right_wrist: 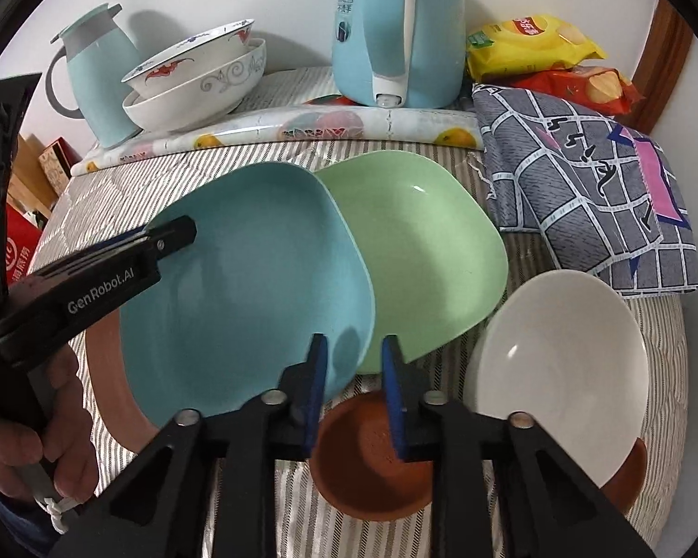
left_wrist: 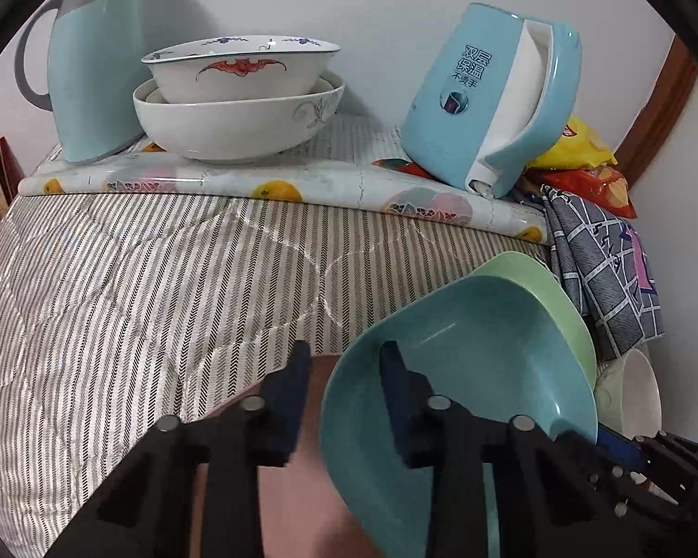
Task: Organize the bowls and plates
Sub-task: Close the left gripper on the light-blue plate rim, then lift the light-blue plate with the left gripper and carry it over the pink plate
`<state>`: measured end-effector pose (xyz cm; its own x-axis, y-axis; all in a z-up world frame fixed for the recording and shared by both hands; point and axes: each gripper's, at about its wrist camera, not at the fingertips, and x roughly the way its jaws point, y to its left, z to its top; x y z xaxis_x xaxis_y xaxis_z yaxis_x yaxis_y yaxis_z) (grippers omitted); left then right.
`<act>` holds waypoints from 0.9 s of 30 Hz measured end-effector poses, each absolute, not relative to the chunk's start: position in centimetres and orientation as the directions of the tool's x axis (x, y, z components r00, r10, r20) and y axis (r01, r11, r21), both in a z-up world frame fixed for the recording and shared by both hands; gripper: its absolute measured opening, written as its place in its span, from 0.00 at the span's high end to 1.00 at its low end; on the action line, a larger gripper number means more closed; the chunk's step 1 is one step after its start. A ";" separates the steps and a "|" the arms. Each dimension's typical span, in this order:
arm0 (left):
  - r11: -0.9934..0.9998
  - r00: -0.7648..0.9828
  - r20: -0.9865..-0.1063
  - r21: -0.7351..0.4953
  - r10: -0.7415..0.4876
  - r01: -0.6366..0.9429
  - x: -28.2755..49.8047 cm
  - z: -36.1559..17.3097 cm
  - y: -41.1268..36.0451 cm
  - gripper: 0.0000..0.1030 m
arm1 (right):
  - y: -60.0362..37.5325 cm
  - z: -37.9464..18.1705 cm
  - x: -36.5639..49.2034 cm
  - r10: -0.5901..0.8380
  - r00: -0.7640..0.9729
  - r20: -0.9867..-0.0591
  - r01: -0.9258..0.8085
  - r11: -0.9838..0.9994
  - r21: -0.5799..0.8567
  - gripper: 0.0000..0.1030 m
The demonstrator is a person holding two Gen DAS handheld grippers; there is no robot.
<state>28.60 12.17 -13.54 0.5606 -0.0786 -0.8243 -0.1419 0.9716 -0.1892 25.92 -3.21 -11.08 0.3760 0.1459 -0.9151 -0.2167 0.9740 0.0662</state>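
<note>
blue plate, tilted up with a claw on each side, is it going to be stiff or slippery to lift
The blue plate probably stays stiff: it holds its dish shape while propped on the pink plate. Its glossy surface suggests the thin rim may slip. Leaning against the green plate, it could knock that one when raised.

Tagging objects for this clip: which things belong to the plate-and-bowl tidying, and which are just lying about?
Job: blue plate, green plate, pink plate, white bowl, brown bowl, stacked patterned bowls.
Lying about: kettle, thermos jug, snack bags, checked cloth.
</note>
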 end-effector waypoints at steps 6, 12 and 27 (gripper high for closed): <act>0.969 0.560 -0.823 -0.204 -0.095 -0.136 28.0 -13.4 12.5 0.84 | -3.0 -10.9 26.3 0.137 0.407 -0.903 -0.218 0.975 0.050 0.89; 0.965 0.561 -0.823 -0.213 -0.094 -0.150 27.2 -12.8 13.3 0.86 | -2.9 -10.3 26.5 0.155 0.423 -0.893 -0.227 0.972 0.062 0.91; 0.958 0.563 -0.826 -0.181 -0.027 -0.221 24.0 -11.9 16.8 0.86 | 0.4 -10.3 24.2 0.216 0.414 -0.884 -0.297 0.950 0.093 0.91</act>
<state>23.99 16.76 -11.93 0.5627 -0.0268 -0.8263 -0.2207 0.9583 -0.1814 24.21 0.43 -10.33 0.4136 0.2160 -0.8845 -0.2970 0.9503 0.0933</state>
